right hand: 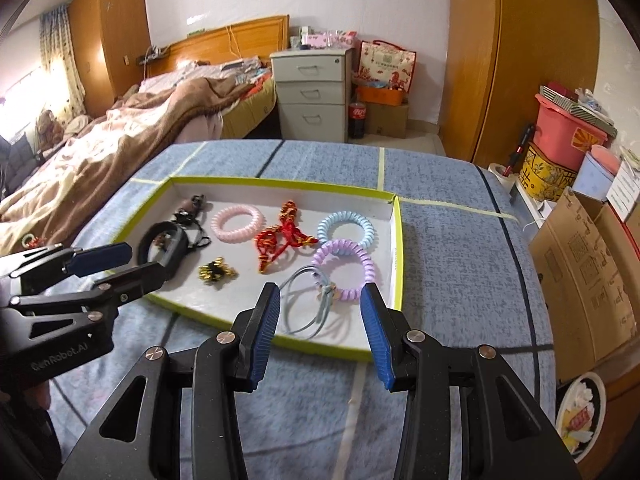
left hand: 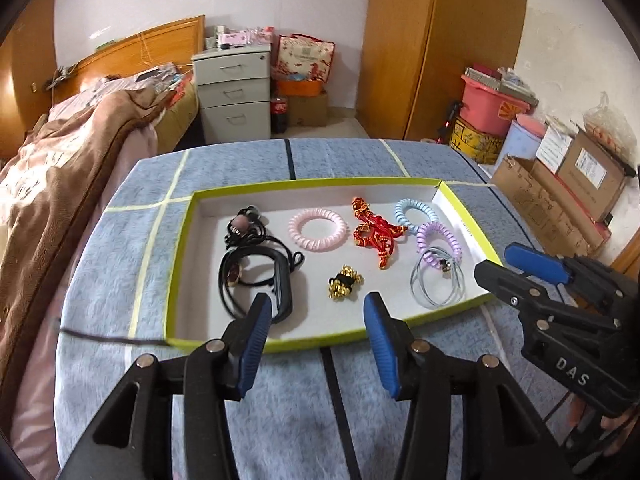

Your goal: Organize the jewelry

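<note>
A shallow white tray with a lime-green rim [left hand: 180,260] [right hand: 398,256] lies on the blue cloth. Inside are a pink coil tie [left hand: 296,228] [right hand: 218,222], a red-and-gold cord bracelet [left hand: 376,232] [right hand: 280,240], a blue coil tie [left hand: 426,210] [right hand: 366,226], a purple coil tie [left hand: 424,236] [right hand: 367,268], thin grey elastic loops [left hand: 444,266] [right hand: 326,292], a gold-and-black bead cluster [left hand: 345,282] [right hand: 216,272] and black bands [left hand: 282,280] [right hand: 176,246]. My left gripper [left hand: 317,304] [right hand: 144,260] hangs open over the tray's near-left edge, holding nothing. My right gripper [right hand: 320,294] [left hand: 496,260] is open and holds nothing, above the near-right corner by the grey loops.
The cloth-covered table [left hand: 240,420] carries yellow tape lines. A bed with a brown blanket [right hand: 120,160] lies to the left, and a grey drawer unit [right hand: 312,92] stands behind. Cardboard boxes [right hand: 580,280] and tubs line the right side.
</note>
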The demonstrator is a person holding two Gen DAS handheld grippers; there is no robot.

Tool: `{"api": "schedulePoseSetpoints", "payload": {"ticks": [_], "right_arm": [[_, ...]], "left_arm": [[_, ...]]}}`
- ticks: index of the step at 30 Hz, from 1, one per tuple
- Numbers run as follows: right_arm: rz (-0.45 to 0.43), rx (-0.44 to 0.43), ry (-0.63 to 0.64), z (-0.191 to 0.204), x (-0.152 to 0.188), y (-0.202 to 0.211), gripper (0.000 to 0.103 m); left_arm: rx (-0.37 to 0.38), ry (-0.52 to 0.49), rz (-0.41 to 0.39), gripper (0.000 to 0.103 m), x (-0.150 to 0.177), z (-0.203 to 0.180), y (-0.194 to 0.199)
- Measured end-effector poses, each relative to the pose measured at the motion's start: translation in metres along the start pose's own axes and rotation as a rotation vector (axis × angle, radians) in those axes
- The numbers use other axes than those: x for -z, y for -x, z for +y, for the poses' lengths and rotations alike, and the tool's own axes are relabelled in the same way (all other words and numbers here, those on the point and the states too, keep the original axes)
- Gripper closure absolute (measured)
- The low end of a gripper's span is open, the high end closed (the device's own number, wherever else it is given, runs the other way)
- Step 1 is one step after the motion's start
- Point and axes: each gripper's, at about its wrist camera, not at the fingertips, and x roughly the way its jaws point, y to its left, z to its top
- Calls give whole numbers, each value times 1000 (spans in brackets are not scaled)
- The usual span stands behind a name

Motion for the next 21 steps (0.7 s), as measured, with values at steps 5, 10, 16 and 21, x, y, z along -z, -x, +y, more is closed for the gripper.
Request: {"api": "schedulePoseSetpoints", "payload": {"ticks": [5, 10, 16, 21], "right_arm": [[-33, -21, -19, 10, 11, 19, 60], [-70, -18, -36, 17, 20, 38, 60], [-97, -25, -36, 26, 26, 55, 60], [-109, -25, -27, 32, 29, 63, 60]], "left_arm": [[-69, 11, -44, 53, 11, -1, 17], [-118, 39, -90, 53, 24, 0, 36], [-133, 41, -92, 53, 33, -1, 43], [-125, 47, -92, 53, 40, -3, 47]]}}
